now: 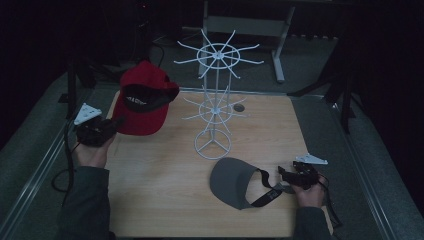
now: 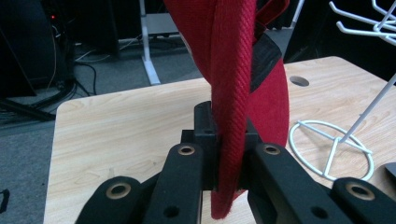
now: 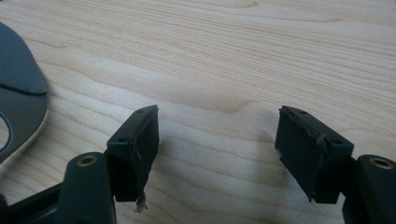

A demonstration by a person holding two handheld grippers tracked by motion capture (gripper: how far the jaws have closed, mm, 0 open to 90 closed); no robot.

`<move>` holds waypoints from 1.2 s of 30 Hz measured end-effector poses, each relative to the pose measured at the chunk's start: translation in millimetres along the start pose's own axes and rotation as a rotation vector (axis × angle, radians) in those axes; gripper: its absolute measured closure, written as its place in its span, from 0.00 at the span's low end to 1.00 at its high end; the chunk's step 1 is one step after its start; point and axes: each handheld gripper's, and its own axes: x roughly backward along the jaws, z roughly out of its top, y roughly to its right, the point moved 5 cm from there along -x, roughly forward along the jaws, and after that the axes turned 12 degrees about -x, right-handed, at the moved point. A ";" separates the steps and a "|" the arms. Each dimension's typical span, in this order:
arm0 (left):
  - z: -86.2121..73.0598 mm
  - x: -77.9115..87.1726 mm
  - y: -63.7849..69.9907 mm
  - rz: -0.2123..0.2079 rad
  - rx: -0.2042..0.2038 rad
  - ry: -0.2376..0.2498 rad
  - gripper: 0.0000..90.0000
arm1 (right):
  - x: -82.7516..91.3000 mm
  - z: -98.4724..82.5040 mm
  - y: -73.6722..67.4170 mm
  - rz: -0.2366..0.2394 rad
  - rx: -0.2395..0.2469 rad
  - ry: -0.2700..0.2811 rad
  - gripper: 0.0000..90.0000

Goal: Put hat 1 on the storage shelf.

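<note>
A light wood-grain desk (image 1: 160, 200) with rounded corners carries the things. A round cable hole (image 1: 239, 107) is cut near the middle of its far edge. A white wire rack (image 1: 214, 105) stands on its ring base at the desk's centre, with two tiers of spoke arms. A grey visor cap (image 1: 232, 181) with a black strap lies flat near the near edge, right of centre.
</note>
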 end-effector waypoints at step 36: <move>24.1 12.4 2.1 0.022 0.017 0.104 0.96 | 0.0 -0.1 0.1 -0.001 0.003 0.001 0.34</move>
